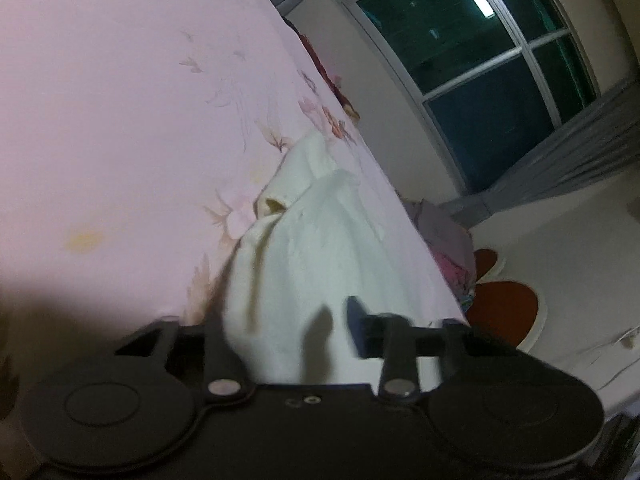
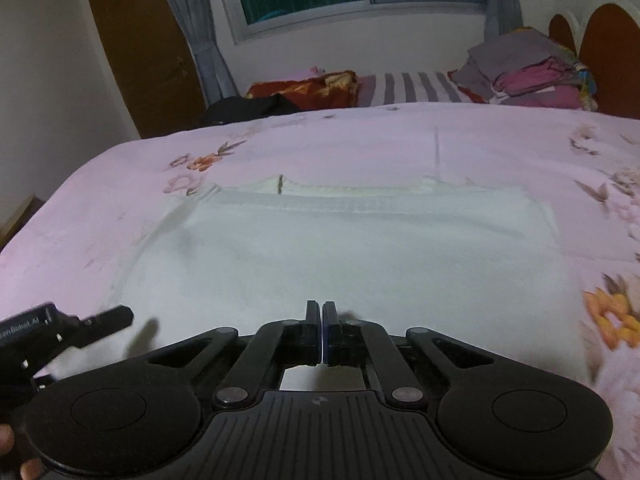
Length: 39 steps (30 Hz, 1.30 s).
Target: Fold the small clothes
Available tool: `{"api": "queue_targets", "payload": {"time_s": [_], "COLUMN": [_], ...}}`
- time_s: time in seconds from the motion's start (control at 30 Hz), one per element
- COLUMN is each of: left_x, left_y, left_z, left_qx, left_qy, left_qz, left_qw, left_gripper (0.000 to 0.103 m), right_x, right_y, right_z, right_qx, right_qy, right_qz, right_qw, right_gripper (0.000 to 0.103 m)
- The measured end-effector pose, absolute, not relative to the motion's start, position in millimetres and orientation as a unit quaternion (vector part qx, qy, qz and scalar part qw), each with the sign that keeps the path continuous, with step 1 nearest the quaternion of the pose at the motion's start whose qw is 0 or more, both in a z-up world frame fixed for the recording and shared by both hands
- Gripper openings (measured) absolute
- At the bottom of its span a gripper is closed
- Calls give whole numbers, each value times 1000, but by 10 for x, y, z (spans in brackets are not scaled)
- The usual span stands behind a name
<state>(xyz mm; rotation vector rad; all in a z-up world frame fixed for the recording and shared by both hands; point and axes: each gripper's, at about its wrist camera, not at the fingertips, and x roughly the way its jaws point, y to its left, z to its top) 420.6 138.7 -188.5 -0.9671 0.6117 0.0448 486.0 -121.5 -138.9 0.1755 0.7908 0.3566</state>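
Your right matte black plastic tool (image 2: 322, 330) has two round discs, silver pivot pins, a ribbed centre plate with a small crosshair mark, and blue-edged pads. Your left black tool (image 2: 100, 322) carries white lettering on its side.

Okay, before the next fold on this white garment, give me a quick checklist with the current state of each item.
1. White garment lies spread on the pink floral bedsheet: ok.
2. Right gripper has fabric in its grip: cannot tell; jaws are shut at the near hem, no cloth visible between them.
3. Left gripper has fabric between its fingers: ok; cloth bunches up there, pads nearly closed.
4. Both grippers at the same near edge: ok; the left one shows at the hem in the right wrist view.
5. Far edge of the garment flat: not ok; a doubled strip runs along it.
6. Stack of folded clothes out of the way: ok.
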Motion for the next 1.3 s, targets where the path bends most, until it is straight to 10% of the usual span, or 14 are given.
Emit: {"api": "queue_targets", "payload": {"time_s": [0.2,0.3,0.37,0.47,0.53,1.07,1.2,1.3], "left_x": [4169,4135,4133,4197,4327,4605,4639,4476], "left_y": [1422,1469,1501,1460,1397,-990,-1569,-1560], "left_z": [-1754,-1729,-1755,-1730,-1703,-700,-1054,-961], "left_qx": [-417,-409,-427,-416,-384,-6,-11,-40], "left_qy": [292,289,277,291,326,364,422,415], "left_qz": [5,22,20,34,46,-142,-219,-246], "left_qw": [861,865,860,861,862,921,879,875], "left_gripper": [10,58,64,50,6,8,85,59], "right_x": [5081,5054,5026,5044,5055,4678,4554,4479], "right_y": [-1179,-1256,-1273,-1279,-1335,-3372,-3853,-4014], "right_z": [-1567,-1526,-1503,-1645,-1635,-1091,-1107,-1109], "right_qx": [80,105,122,125,137,275,295,287], "right_qy": [415,401,393,408,411,333,344,348], "right_qz": [166,167,174,174,178,143,136,122], "right_qw": [891,894,895,887,883,891,881,884], "right_gripper": [0,0,0,0,0,0,1,54]}}
